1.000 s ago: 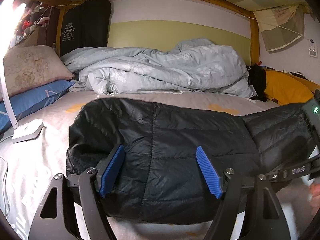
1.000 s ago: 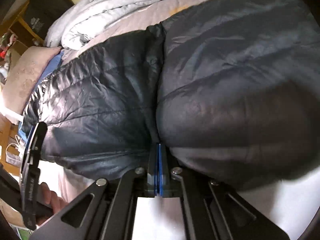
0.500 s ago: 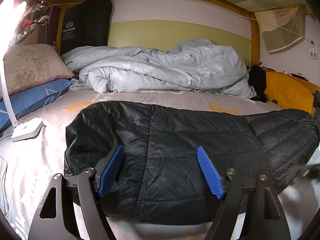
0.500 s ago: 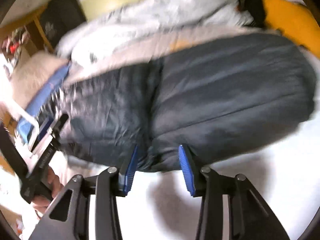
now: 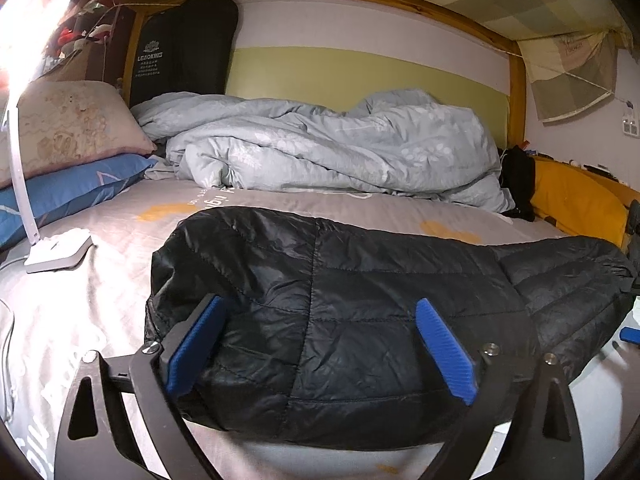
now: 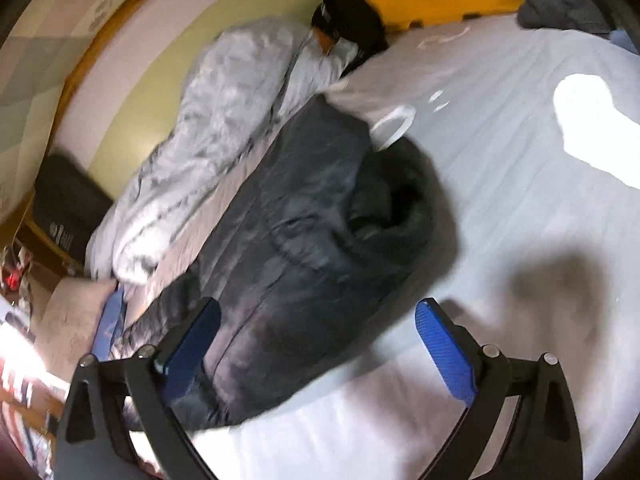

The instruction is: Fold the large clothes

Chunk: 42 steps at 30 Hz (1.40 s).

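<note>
A black quilted puffer jacket (image 5: 344, 312) lies folded on the grey bed sheet (image 5: 100, 280), its length running left to right. My left gripper (image 5: 320, 344) is open, low over the jacket's near edge, with blue pads (image 5: 192, 344) apart on either side of the fabric and holding nothing. In the right wrist view the jacket (image 6: 304, 248) lies below and ahead, blurred. My right gripper (image 6: 320, 344) is open wide above it and empty.
A crumpled light-blue duvet (image 5: 332, 152) lies at the back against the green headboard. Pillows (image 5: 68, 160) are stacked at left beside a white lamp base (image 5: 56, 252). An orange cushion (image 5: 576, 200) and black item (image 5: 518, 180) sit at right.
My right gripper let go of the jacket's edge, opened wide and pulled up and away. The jacket's right part dropped flat on the bed. My left gripper stayed open in place.
</note>
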Tool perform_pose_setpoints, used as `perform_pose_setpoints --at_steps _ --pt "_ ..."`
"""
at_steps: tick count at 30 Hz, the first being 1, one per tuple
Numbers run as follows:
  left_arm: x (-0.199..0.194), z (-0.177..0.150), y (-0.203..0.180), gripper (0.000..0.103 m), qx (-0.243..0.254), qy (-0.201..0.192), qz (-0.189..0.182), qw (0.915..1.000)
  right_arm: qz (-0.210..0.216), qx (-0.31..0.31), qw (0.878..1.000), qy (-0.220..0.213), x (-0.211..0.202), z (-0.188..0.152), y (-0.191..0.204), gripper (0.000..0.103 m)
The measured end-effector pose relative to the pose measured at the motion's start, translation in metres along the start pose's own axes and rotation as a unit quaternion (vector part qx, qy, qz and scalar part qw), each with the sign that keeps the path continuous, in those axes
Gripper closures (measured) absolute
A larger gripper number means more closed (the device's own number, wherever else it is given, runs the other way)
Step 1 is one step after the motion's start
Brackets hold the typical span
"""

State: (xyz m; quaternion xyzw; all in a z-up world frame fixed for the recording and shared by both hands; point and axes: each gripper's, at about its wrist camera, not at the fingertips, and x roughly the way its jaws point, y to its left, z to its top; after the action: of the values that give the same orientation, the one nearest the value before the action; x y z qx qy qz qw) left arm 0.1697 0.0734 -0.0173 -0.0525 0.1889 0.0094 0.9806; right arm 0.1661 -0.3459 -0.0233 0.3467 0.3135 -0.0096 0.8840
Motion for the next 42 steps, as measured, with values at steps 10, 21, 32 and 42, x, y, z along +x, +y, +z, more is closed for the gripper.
perform_pose_setpoints --at_steps 10,21,32,42 --pt "0.001 0.0 -0.002 0.001 0.002 0.006 0.0 1.0 0.014 0.044 0.999 0.0 0.022 -0.009 -0.005 0.003" --pt "-0.004 0.006 0.002 0.001 -0.007 0.002 -0.013 0.9999 0.033 0.026 0.999 -0.005 0.041 0.01 -0.006 0.07" --pt "-0.006 0.023 0.035 0.001 -0.064 0.049 -0.017 0.9966 -0.059 -0.181 0.979 -0.075 0.005 0.048 0.038 0.078" --pt "0.028 -0.004 0.017 0.089 -0.105 0.159 -0.212 0.9585 -0.099 -0.264 0.95 -0.133 -0.026 0.075 0.085 0.078"
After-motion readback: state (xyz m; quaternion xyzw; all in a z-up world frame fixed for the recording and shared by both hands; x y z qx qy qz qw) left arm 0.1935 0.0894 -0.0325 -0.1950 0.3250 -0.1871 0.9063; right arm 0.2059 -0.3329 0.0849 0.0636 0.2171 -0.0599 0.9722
